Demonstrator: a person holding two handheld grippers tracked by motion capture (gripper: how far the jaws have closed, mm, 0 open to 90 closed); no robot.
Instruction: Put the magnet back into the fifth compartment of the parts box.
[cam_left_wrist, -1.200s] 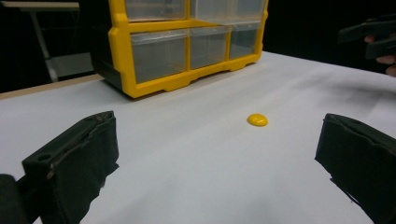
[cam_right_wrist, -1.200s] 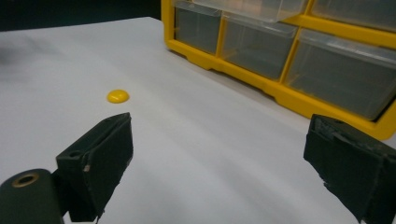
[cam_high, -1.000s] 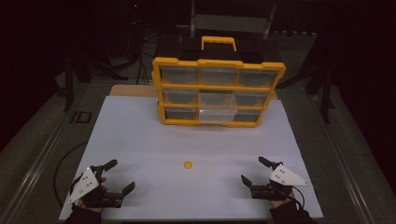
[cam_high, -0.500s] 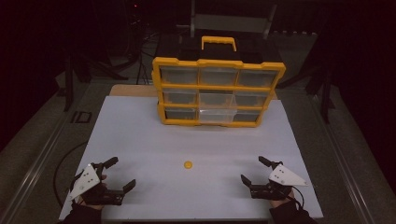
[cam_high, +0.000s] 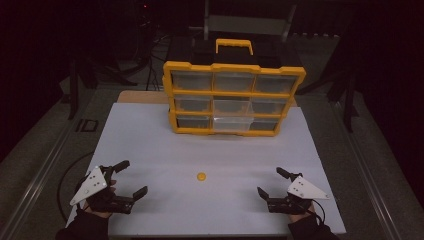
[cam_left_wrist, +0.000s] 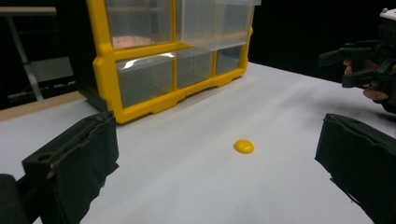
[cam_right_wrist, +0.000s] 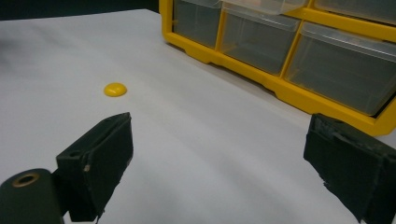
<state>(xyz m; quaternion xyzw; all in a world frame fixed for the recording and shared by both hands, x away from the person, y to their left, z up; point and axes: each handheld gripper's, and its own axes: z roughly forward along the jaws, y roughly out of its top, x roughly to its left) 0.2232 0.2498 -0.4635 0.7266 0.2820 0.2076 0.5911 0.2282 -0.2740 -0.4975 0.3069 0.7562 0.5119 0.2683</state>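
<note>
A small yellow disc (cam_high: 201, 176) lies alone on the white surface (cam_high: 150, 135), between the left gripper (cam_high: 129, 177) and right gripper (cam_high: 270, 181) and well apart from the yellow organizer (cam_high: 234, 97) behind it. Both grippers hover with jaws spread, holding nothing. The likely step is picking up the disc: being low and domed, it calls for jaws brought down flat to the surface, straddling it squarely before closing.
</note>
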